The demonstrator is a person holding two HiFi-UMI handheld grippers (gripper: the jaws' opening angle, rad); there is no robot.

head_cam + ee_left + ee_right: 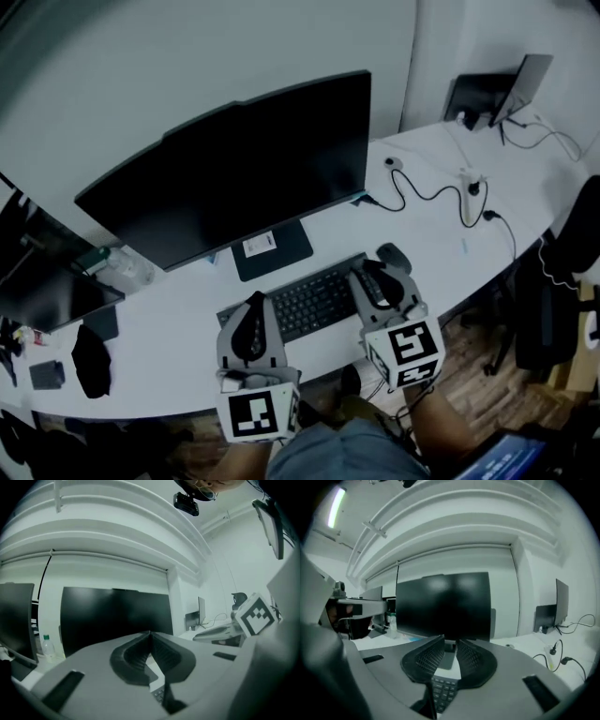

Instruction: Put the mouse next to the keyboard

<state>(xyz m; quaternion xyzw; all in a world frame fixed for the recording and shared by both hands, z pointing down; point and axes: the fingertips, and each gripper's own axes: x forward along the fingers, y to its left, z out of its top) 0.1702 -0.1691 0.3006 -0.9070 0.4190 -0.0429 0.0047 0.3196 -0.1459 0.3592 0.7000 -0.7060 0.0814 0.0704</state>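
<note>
Finding: the mouse (394,255) rests on the white desk (169,337), just beside the right end of the keyboard (305,302), with neither tool touching it. From the right gripper (377,274) it lies at about one o'clock, just beyond the tips. Its long axis appears to run roughly ten to four o'clock, though it is small and dark.

The right gripper is much the nearer. Its jaws stand a narrow gap apart with nothing between them; only keyboard keys show through the gap in its own view. The left gripper (253,305) hovers over the keyboard's left half, at about nine o'clock from the mouse, with its jaw tips together and empty.

Judgement: placement looks met, and any further move would be a small nudge by the right tool.

Surface: smooth and uncluttered near the mouse. A monitor (244,169) stands at twelve o'clock. Cables (422,192) trail at two o'clock, and a bottle (117,267) stands at ten. The floor (469,375) is wood.
</note>
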